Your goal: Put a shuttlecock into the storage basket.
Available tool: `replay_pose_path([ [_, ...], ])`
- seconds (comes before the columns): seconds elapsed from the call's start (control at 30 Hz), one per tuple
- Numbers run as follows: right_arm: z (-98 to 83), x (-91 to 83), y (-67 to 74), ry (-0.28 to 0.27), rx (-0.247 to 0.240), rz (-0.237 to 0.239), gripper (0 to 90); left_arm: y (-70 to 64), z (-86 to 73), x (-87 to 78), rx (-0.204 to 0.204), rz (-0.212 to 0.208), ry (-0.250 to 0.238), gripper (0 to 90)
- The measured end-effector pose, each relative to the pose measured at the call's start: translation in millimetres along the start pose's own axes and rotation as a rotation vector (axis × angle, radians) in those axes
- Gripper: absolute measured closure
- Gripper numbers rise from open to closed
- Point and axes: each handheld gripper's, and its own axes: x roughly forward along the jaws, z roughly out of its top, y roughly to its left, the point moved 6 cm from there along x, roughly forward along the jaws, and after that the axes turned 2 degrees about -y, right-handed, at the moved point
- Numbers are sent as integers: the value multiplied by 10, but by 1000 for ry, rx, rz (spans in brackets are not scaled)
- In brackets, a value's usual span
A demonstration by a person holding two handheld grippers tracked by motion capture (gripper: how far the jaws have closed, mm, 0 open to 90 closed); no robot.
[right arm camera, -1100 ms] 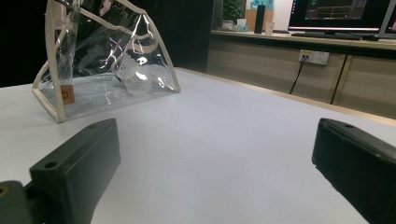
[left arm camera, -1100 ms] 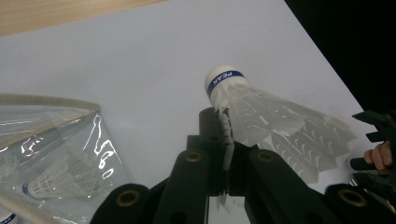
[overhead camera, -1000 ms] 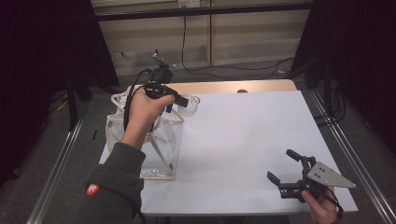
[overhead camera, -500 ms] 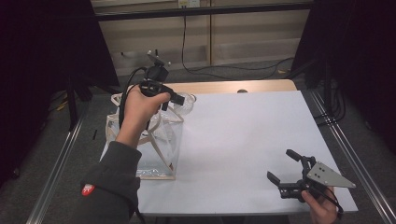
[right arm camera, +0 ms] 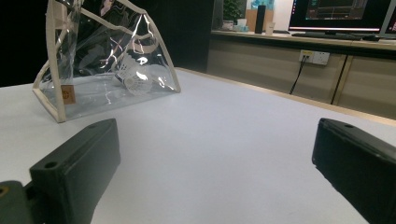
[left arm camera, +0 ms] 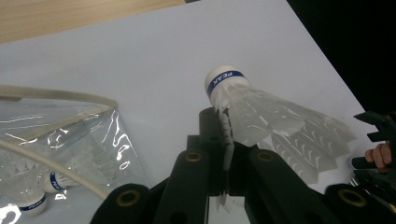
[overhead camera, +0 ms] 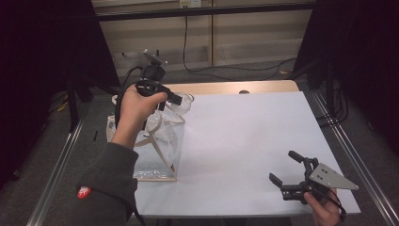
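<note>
Left gripper (overhead camera: 175,100) raised on an outstretched forearm, jaws clamped tight — right gripper (overhead camera: 288,169) low near the table's near edge, jaws spread wide, hand (overhead camera: 323,211) behind.

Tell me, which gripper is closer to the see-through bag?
Left. The left gripper hangs just above the bag, pinching a shuttlecock; the right gripper waits far across the table.

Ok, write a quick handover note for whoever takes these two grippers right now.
Left gripper: shut on a shuttlecock by its skirt edge, held up beside the clear bag.
Right gripper: open, empty, low over the white table at the near right corner.
Bag: at the table's left edge, more shuttlecocks inside.
Done: one shuttlecock gripped.
Left: it looks like it has either just come out of the bag or is about to go in; I cannot tell which, so check before moving.
</note>
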Motion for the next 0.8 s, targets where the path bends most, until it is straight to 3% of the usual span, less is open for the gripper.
replay_pose_path([
  [0.8, 0, 2, 1, 0, -2, -1, 8, 112, -14, -142, -16, 22, -13, 894],
])
